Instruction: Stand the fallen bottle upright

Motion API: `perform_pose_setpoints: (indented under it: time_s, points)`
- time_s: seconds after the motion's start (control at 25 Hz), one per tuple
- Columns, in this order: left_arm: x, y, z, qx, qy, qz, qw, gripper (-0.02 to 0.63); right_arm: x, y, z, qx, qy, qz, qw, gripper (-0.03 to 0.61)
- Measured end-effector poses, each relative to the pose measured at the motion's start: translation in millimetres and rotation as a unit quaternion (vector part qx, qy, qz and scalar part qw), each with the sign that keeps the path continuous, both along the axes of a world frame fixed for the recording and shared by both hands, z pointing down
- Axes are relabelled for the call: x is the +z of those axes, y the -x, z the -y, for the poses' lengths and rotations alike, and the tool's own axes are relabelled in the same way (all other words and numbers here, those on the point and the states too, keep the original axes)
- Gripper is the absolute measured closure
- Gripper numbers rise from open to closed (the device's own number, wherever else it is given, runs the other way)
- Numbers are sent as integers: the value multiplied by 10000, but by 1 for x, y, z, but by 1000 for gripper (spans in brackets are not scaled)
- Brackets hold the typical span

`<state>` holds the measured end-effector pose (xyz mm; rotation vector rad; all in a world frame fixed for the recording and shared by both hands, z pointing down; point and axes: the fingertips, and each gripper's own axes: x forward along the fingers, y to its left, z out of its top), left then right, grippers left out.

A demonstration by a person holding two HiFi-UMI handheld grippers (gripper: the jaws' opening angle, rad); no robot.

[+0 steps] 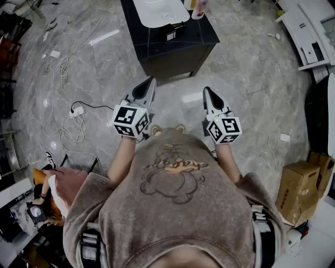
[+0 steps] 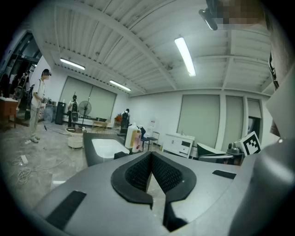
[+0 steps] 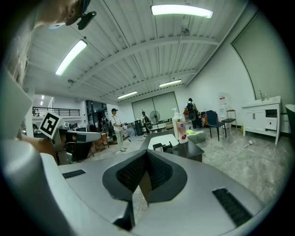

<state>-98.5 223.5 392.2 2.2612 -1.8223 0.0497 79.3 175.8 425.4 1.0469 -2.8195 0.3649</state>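
The left gripper (image 1: 151,81) and right gripper (image 1: 208,90) are clenched empty. Bottles (image 1: 200,7) are seen top centre on the table (image 1: 178,44), seemingly upright. Light, slippery plastic is presumed; the mid-body should be grasped.

The floor (image 1: 251,78) is glossy veined stone, the table (image 1: 205,35) matt black.

Bright, even light from ceiling tubes (image 2: 185,56) glares off the glossy floor (image 1: 104,36); all views bulge fisheye-style (dark vignetted corners), shadows soft.
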Motion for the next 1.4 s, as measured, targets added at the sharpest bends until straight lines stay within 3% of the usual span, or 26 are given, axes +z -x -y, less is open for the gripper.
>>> perform_pose_setpoints:
  time_s: [0.4, 0.8, 1.4]
  points:
    - [-5, -16, -8, -85, -38, 10, 10000, 595, -5, -10, -10, -104, -28, 63, 9999, 580]
    - [-3, -43, -3, -316, -58, 192, 9993, 595, 2, -57, 4, -54, 41, 245, 9997, 580]
    - [-6, -45, 53, -246, -284, 165, 9992, 595, 16, -64, 51, -17, 66, 176, 9998, 580]
